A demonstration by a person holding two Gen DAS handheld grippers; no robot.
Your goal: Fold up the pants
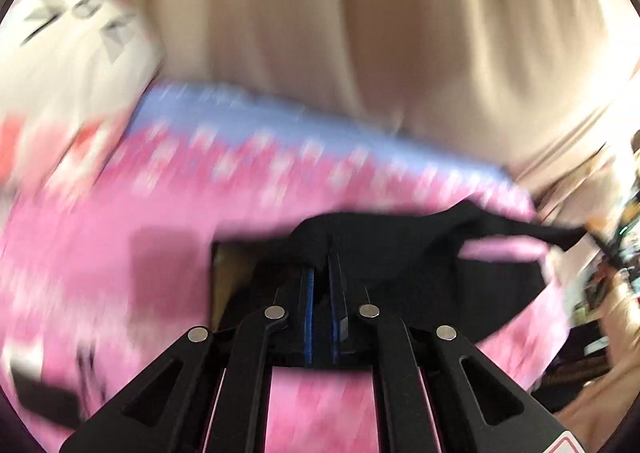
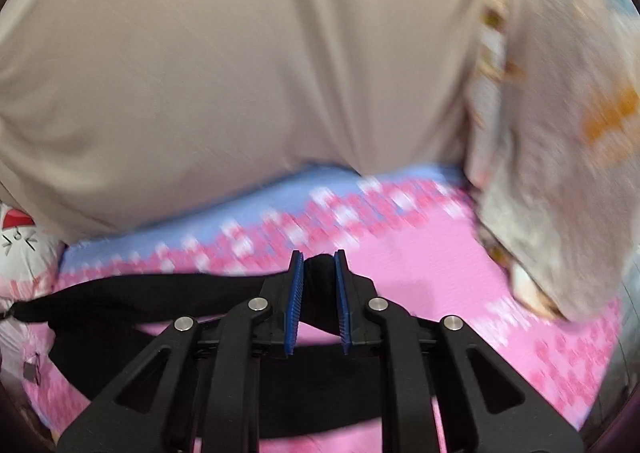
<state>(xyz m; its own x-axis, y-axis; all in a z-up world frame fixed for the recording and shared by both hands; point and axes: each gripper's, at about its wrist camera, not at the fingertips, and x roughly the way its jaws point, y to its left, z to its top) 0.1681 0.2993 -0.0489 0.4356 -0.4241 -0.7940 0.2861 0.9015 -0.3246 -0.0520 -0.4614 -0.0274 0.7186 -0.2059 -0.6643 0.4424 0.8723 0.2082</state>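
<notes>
Both claws are clamped on the black pants (image 2: 132,293): left claw (image 1: 321,253), right claw (image 2: 319,259). Your left bite is shallow, at the claw's 12 o'clock tip; tugging apart could slip it onto the pink bedsheet (image 2: 440,253).

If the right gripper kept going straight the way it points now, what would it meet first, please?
Probably the pink patterned bedding just beyond the black pants that the right gripper holds; the beige curtain hangs farther back, though depth is unclear.

Both views bright, heavy motion blur esp left wrist; glare blown out at right edge, fisheye warp + dark vignette corners.
</notes>
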